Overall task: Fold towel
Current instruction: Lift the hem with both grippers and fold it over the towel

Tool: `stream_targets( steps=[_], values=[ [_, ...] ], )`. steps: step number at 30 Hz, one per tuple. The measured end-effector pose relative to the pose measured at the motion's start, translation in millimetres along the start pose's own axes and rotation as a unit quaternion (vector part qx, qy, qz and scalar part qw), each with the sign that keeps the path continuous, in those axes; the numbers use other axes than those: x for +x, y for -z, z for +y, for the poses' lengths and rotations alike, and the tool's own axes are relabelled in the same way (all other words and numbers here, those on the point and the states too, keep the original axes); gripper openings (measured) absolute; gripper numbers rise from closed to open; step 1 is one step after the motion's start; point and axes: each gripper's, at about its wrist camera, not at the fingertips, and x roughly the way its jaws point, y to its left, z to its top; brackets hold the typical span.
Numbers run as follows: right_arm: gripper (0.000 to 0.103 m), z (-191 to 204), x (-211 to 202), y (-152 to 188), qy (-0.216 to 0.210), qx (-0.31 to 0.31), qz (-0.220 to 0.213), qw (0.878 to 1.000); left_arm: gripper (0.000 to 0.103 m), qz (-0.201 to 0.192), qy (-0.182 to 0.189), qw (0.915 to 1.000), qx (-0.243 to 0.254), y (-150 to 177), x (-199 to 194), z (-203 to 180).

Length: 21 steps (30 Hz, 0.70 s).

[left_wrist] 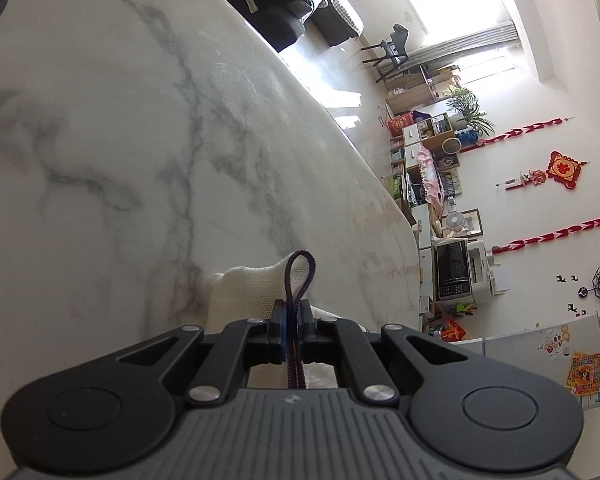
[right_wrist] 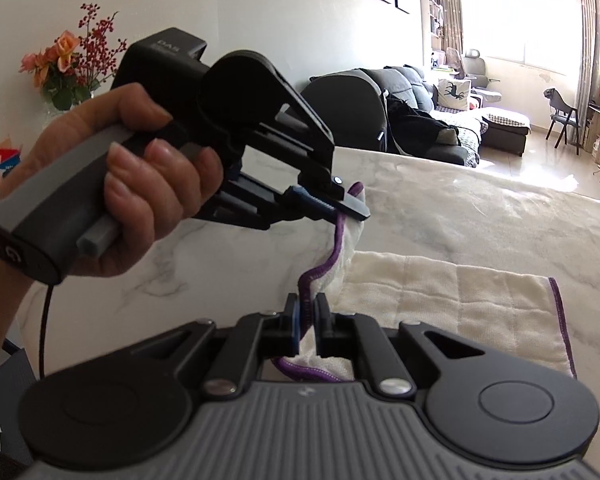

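Left wrist view: the left gripper, black with two short fingers, is pinching the purple-stitched hem of a cream-white waffle-weave cotton towel; its jaws are pressed together on the cloth, and a loop of the purple edging is standing up past the fingertips toward 12 o'clock. The held corner is hanging above a white marble table with grey veins, which is filling the frame from 9 to 1 o'clock.

Right wrist view: the right gripper is likewise clamping the same towel's purple hem, jaws closed on the fabric. From there the edging is running up toward 12 o'clock to the left gripper, which is entering from 10 o'clock and nipping a second point of the hem. The person's left hand is gripping its grey-and-black handle; the letters "DAS" are reading white on the black housing, with smaller print beneath too blurred to read. The rest of the towel is lying flat on the marble table toward 3 o'clock. A bouquet of orange roses and red berries is standing at 10 o'clock.
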Motion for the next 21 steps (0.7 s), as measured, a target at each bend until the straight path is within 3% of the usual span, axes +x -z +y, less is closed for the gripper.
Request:
stream_targets(
  steps=[14, 21],
  values=[
    [0.007, -33, -18, -6, 0.03, 0.069, 0.017, 0.997, 0.004, 0.0, -0.007, 0.9925, 0.122, 29, 14, -24],
    [0.007, -50, -33, 0, 0.048, 0.096, 0.01, 0.994, 0.004, 0.006, -0.008, 0.9787, 0.205, 45, 28, -49]
  ],
)
